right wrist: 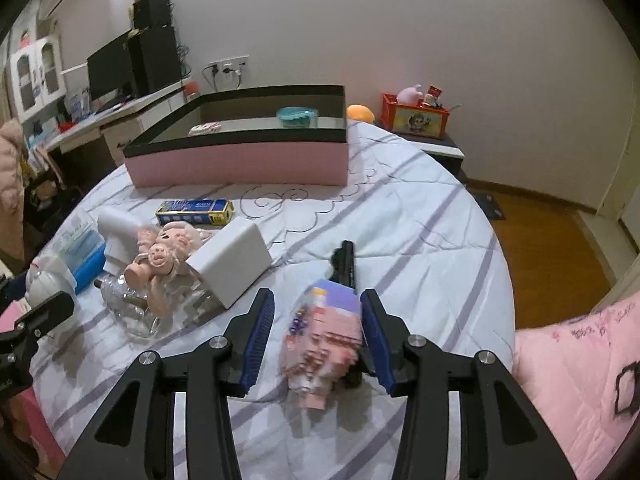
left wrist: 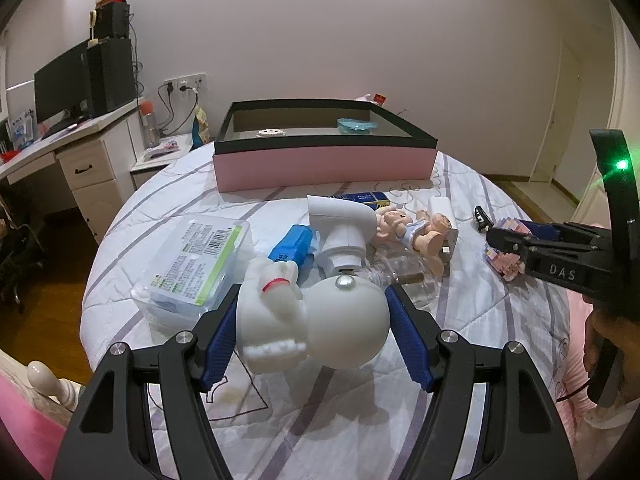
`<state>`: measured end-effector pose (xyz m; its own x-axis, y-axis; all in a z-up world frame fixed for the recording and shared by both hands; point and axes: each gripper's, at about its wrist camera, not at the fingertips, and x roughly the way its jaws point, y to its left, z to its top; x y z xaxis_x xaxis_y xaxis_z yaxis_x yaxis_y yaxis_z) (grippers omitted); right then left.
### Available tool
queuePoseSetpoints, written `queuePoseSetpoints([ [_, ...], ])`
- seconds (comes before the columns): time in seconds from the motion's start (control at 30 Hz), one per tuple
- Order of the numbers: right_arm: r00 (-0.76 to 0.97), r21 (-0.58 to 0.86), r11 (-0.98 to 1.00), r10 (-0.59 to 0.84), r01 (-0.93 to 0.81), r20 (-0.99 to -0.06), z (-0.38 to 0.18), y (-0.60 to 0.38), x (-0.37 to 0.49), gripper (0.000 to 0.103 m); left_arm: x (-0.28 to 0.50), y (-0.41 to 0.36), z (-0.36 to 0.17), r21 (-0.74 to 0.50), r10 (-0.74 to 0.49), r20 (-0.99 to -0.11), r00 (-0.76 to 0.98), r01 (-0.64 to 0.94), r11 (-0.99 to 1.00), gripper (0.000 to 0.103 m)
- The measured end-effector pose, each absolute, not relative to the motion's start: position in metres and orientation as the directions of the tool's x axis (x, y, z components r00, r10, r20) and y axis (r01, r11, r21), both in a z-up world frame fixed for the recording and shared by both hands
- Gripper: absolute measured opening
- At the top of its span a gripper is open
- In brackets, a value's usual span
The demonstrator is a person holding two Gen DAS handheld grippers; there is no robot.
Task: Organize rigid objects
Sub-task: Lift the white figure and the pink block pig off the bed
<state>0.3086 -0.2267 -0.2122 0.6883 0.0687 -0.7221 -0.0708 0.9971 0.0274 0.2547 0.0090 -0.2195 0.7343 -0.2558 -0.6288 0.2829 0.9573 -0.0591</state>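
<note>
My left claw (left wrist: 310,334) is spread wide around the white astronaut figure (left wrist: 316,320), which lies on its side at the near edge of the bed (left wrist: 320,420); the blue pads sit just beside its body and round helmet and I cannot tell whether either one touches yet. My right claw (right wrist: 318,338) is just as open, straddling the pink block model (right wrist: 324,344) near the bed's right edge, with a black hair clip (right wrist: 344,262) just beyond it. The pink box (left wrist: 324,168) with the black rim waits at the far edge of the bed, already holding a teal dish (left wrist: 356,125) and a small white piece. To do this well, I judge I should close slowly on the figure's broadest part, since the smooth helmet could slip out of the pads, and squeeze the block model gently, as it may come apart. Both should lift straight up to clear the doll (left wrist: 412,228), the white appliance (left wrist: 340,236) and the clear container (left wrist: 196,260) crowded at the middle. The quilt is soft and striped, so things may tip. A desk with a monitor stands at the left wall, and wooden floor shows on both sides.
</note>
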Motion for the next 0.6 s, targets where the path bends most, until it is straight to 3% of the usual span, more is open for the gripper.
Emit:
queuePoseSetpoints([
  [0.2, 0.689, 0.024, 0.995, 0.086, -0.099, -0.719, -0.213, -0.218, 0.301, 0.033, 0.256, 0.008, -0.222, -0.061, -0.259, -0.630, 0.732, 0.285, 0.956, 0.072],
  [0.37, 0.693, -0.023, 0.995, 0.049, -0.094, -0.719, -0.215, -0.214, 0.302, 0.030, 0.256, 0.007, -0.225, -0.067, -0.265, -0.637, 0.724, 0.290, 0.955, 0.072],
  [0.6, 0.676, 0.017, 0.996, 0.075, -0.092, -0.733, -0.217, -0.218, 0.311, 0.030, 0.257, 0.005, -0.227, -0.073, -0.266, -0.643, 0.718, 0.288, 0.955, 0.072],
])
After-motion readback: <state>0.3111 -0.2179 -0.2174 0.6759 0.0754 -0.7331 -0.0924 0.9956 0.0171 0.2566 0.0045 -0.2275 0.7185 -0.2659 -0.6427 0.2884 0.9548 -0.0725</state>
